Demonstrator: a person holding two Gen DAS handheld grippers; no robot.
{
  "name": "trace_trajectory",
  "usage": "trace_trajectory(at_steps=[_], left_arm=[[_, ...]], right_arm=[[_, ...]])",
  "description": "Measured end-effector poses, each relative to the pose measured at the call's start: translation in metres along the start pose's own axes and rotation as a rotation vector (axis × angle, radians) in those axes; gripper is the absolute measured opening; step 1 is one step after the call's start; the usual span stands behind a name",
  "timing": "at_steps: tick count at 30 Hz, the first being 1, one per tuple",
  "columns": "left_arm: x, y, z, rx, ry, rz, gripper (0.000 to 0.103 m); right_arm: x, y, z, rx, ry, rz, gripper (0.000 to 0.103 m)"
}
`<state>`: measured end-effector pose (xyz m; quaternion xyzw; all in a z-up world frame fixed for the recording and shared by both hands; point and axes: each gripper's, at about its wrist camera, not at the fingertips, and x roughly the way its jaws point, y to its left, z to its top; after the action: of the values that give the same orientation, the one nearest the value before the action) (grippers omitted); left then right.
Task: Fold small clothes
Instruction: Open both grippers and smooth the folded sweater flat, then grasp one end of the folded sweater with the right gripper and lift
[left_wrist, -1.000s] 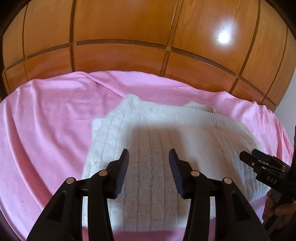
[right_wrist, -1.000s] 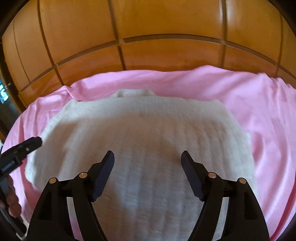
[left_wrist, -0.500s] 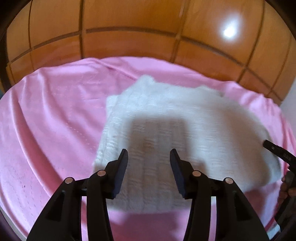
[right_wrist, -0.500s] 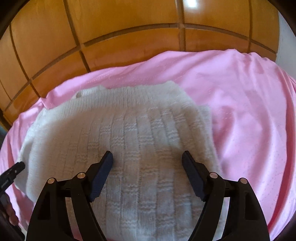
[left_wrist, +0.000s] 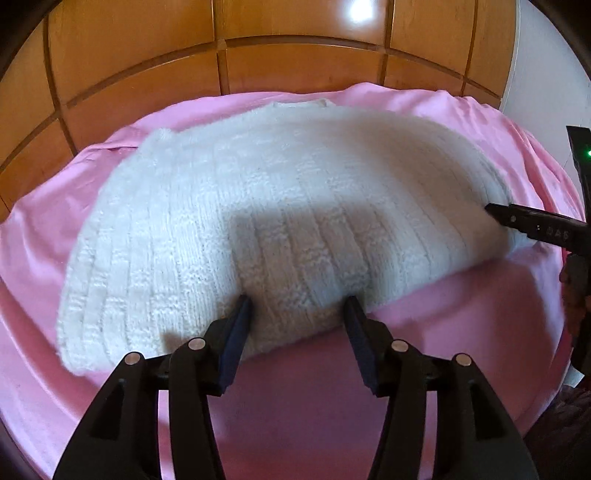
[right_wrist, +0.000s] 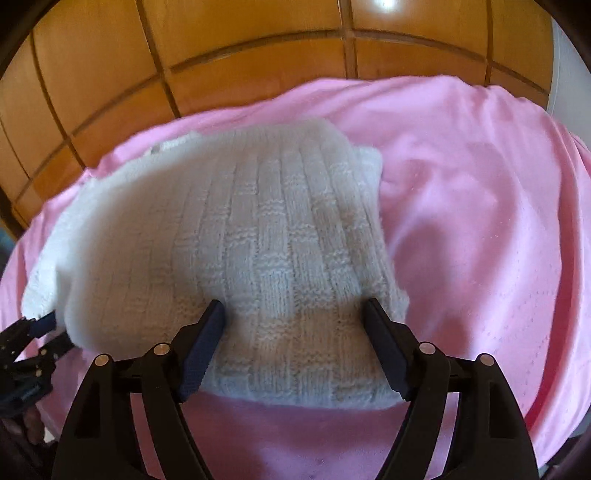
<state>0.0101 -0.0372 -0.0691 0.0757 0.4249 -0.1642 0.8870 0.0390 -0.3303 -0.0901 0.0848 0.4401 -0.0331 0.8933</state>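
Both grippers had dropped from above the sweater to its near hem since the earlier frames.

Left gripper (left_wrist: 297, 308) sat low at the hem of the white knit sweater (left_wrist: 280, 206), which lay flat on the pink sheet (left_wrist: 44, 266) before the wooden panels (left_wrist: 140, 59); its jaws stood open, straddling the edge without pinching it (no fabric was held). Right gripper (right_wrist: 295, 312) was posed the same way, its 2 fingers spread wide over the hem near the right corner. Judged best: close both on the full double layer evenly, then lift together so the fold lands square.
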Motion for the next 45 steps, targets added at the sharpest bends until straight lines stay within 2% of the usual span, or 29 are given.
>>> trace_trajectory(at_steps=[4,11,20,26,30,39,45], left_arm=[[-0.015,0.006,0.013,-0.08,-0.023,-0.026,0.051],[-0.041,-0.002,0.038,-0.092,-0.102,0.02,0.059],[-0.044,-0.002,0.04,-0.119,-0.092,0.042,0.059],[-0.039,-0.002,0.04,-0.12,-0.078,0.051,0.061],[-0.032,0.001,0.039,-0.132,-0.058,0.059,0.063],[-0.013,0.003,0.038,-0.149,-0.011,0.062,0.063],[-0.006,-0.002,0.043,-0.146,0.003,0.002,0.062]], right_arm=[[0.0,0.004,0.0,-0.004,-0.006,-0.006,0.079],[-0.021,-0.005,0.004,0.045,-0.02,0.064,0.079],[-0.025,-0.036,0.033,0.153,-0.056,0.131,0.079],[0.015,-0.058,0.059,0.201,0.002,0.182,0.082],[0.04,-0.064,0.055,0.22,0.083,0.22,0.084],[0.027,-0.072,0.031,0.232,0.08,0.351,0.084],[0.026,-0.077,0.029,0.282,0.077,0.392,0.084]])
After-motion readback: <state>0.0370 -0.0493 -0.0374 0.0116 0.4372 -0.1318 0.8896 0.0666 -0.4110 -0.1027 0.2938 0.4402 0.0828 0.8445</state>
